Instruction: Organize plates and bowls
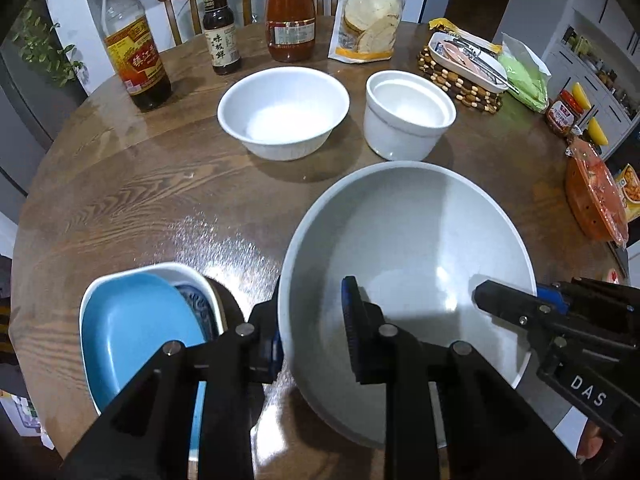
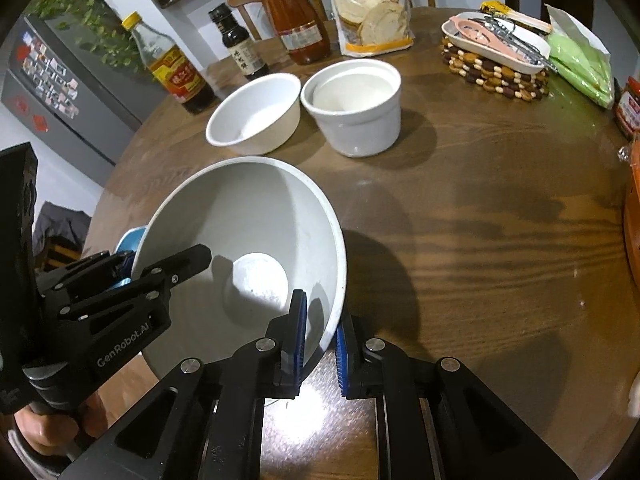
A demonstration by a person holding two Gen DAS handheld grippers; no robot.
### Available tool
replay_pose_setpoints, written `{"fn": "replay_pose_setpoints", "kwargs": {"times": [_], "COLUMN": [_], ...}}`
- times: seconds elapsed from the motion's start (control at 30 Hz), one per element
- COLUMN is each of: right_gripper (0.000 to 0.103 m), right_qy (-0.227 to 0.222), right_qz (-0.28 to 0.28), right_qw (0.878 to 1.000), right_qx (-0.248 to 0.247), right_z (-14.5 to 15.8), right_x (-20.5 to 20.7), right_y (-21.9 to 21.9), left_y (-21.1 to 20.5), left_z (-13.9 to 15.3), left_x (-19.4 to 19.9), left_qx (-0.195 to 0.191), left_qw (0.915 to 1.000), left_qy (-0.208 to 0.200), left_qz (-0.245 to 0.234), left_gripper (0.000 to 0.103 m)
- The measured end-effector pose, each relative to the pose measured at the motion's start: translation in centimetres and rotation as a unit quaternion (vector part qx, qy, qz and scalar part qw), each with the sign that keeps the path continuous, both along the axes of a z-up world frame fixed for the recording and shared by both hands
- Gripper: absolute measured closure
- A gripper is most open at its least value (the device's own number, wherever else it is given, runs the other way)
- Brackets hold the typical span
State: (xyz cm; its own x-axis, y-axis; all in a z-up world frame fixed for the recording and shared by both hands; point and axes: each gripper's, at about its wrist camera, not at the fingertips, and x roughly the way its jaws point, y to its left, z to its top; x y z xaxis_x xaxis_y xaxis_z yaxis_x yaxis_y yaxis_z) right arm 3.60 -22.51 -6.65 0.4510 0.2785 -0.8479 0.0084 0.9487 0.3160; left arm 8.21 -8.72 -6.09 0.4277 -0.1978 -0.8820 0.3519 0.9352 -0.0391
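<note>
A large grey bowl (image 1: 408, 248) (image 2: 248, 216) hangs tilted above the round wooden table (image 1: 120, 200), casting a shadow on it. My left gripper (image 1: 312, 332) is shut on its near left rim, one pad inside and one outside. My right gripper (image 2: 320, 340) is shut on the opposite rim. Each gripper shows in the other's view, the right gripper (image 1: 504, 300) at the far rim and the left gripper (image 2: 160, 268) at the left. Beyond stand a wide white bowl (image 1: 284, 112) (image 2: 256, 116) and a deep white bowl (image 1: 408, 120) (image 2: 356, 108). A blue plate (image 1: 136, 328) lies in a white dish at the near left.
Along the table's back stand a vinegar bottle (image 1: 136, 52), a dark sauce bottle (image 1: 220, 28), a red sauce bottle (image 1: 290, 16) and a flour bag (image 1: 370, 12). A beaded trivet (image 2: 496, 72) carries a utensil dish; a green bag (image 2: 580, 68), a jar and an orange package (image 1: 596, 196) sit at the right.
</note>
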Motion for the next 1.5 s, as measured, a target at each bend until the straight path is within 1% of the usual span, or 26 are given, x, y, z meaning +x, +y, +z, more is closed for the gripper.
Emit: {"fn": "replay_pose_setpoints", "kwargs": {"times": [0.2,0.37,0.53,0.63,0.7,0.77,0.83,0.9,1.0,1.13,1.2,1.3,1.37,1.5], "right_gripper": [0.089,0.089,0.089,0.088,0.085,0.078,0.068,0.063,0.062,0.059,0.058,0.045,0.045,0.044], "right_qy": [0.009,0.013,0.014,0.012,0.007,0.000,-0.010,-0.018,-0.031,-0.041,-0.045,-0.050,-0.053,-0.051], "right_qz": [0.003,-0.002,-0.011,-0.012,-0.012,-0.013,-0.017,-0.019,-0.019,-0.017,-0.016,-0.016,-0.015,-0.012], "right_qw": [1.000,1.000,1.000,1.000,1.000,1.000,1.000,1.000,0.999,0.999,0.999,0.999,0.998,0.999], "right_qx": [-0.002,-0.008,-0.006,-0.004,-0.009,-0.009,-0.006,-0.006,-0.007,-0.006,-0.006,-0.005,-0.004,-0.001], "right_z": [-0.8,-1.3,-1.4,-1.3,-0.9,-0.5,0.1,0.7,1.7,2.8,3.2,3.7,4.0,4.1], "right_x": [-0.6,-0.6,-0.5,-0.7,-1.0,-1.3,-1.6,-1.9,-2.4,-2.9,-3.3,-3.8,-4.1,-4.7], "right_y": [0.8,1.0,0.9,0.9,0.8,0.6,0.5,0.4,0.5,0.8,0.8,0.8,0.9,1.1], "left_y": [0.6,0.6,0.7,0.8,1.0,1.2,1.4,1.7,2.1,2.2,2.4,2.7,3.0,3.6], "left_z": [-0.8,-1.4,-2.1,-2.2,-1.9,-1.4,-0.7,-0.1,0.7,1.6,2.1,2.6,2.8,3.3], "left_x": [-0.3,-0.6,-0.5,-0.6,-0.8,-1.0,-1.2,-1.4,-1.9,-2.5,-2.9,-3.3,-3.6,-4.1], "left_qx": [0.004,0.008,0.012,0.019,0.016,0.014,0.015,0.011,0.006,0.006,0.005,0.003,0.004,0.002], "left_qw": [0.9999,0.9998,0.9994,0.9993,0.9995,0.9996,0.9997,0.9997,0.9997,0.9993,0.9990,0.9986,0.9984,0.9977], "left_qy": [0.015,0.018,0.029,0.029,0.025,0.017,0.004,-0.004,-0.011,-0.027,-0.036,-0.041,-0.043,-0.049], "left_qz": [0.008,0.009,0.012,0.013,0.014,0.017,0.021,0.021,0.023,0.025,0.028,0.032,0.036,0.046], "left_gripper": [0.080,0.080,0.076,0.077,0.073,0.056,0.047,0.046,0.045,0.034,0.032,0.032,0.026,0.022]}}
